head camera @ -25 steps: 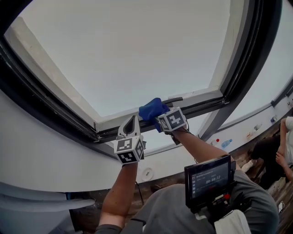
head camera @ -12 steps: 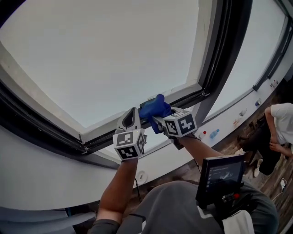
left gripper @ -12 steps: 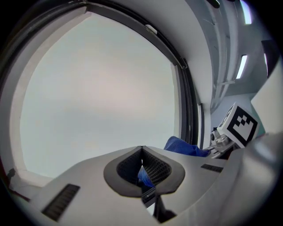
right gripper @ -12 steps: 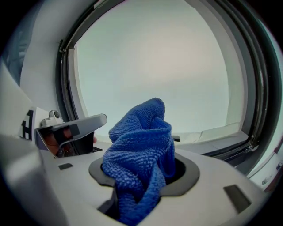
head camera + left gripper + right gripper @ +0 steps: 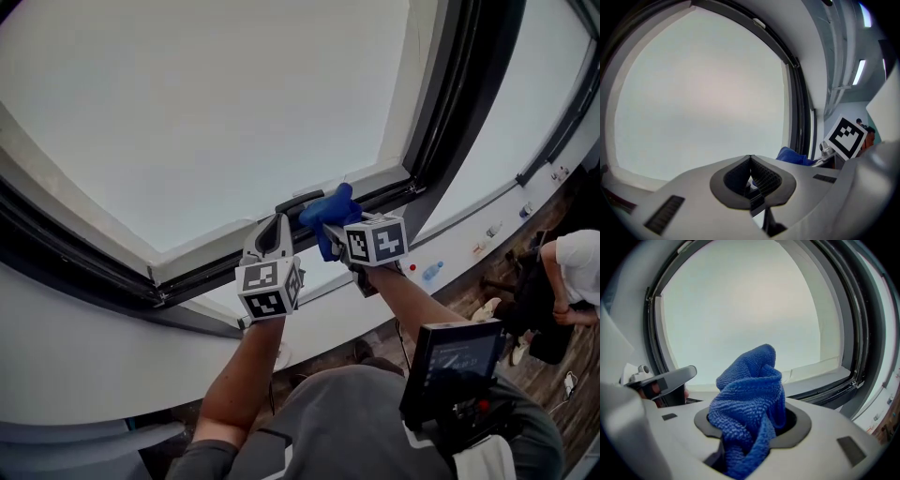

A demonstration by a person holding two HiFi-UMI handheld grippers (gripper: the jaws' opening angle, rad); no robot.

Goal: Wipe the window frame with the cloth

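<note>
The right gripper (image 5: 330, 230) clenches the blue cloth (image 5: 328, 208), which bunches at its 12 o'clock by the window frame's (image 5: 206, 248) lower rail. The left gripper (image 5: 273, 232), at its 9 o'clock, is closed on nothing.

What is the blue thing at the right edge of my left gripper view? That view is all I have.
Observer: A blue cloth, bunched up and clamped in the right gripper.
Operator: Is it at the frame?
Observer: In the head view it lies over the lower rail of the window frame, beside a dark handle.
Operator: Where does my gripper sit relative to it?
Observer: The left gripper points at the same rail, just left of the cloth; whether it touches, I cannot tell.
</note>
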